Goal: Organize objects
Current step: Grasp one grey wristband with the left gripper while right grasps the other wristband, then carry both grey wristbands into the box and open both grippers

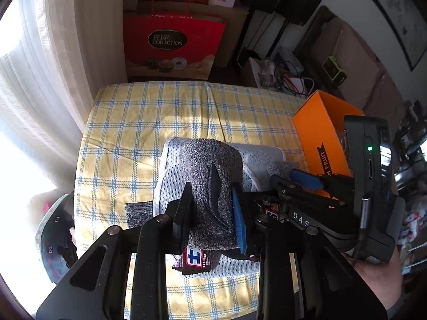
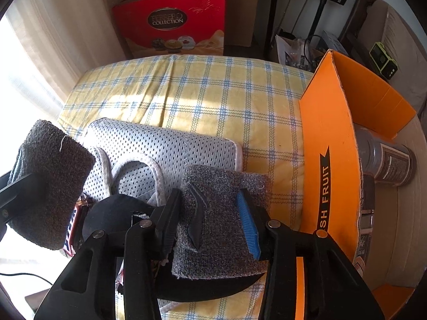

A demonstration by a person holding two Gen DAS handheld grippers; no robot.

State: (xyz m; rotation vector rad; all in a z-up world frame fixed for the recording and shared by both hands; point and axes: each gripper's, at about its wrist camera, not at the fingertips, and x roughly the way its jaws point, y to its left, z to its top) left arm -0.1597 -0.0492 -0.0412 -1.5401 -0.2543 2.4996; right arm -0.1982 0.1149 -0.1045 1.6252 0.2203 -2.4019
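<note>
The left gripper (image 1: 213, 208) is clamping one grey sock (image 1: 210, 176) above the mesh bag (image 2: 160, 146), while the right gripper (image 2: 210, 218) is apparently pinching its mate (image 2: 221, 226) beside the orange box (image 2: 328, 133), likely the next destination.

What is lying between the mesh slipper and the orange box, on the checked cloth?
In the right wrist view, only bare checked cloth lies between the mesh slipper and the orange box; nearer the camera, a grey sock fills part of it.
</note>
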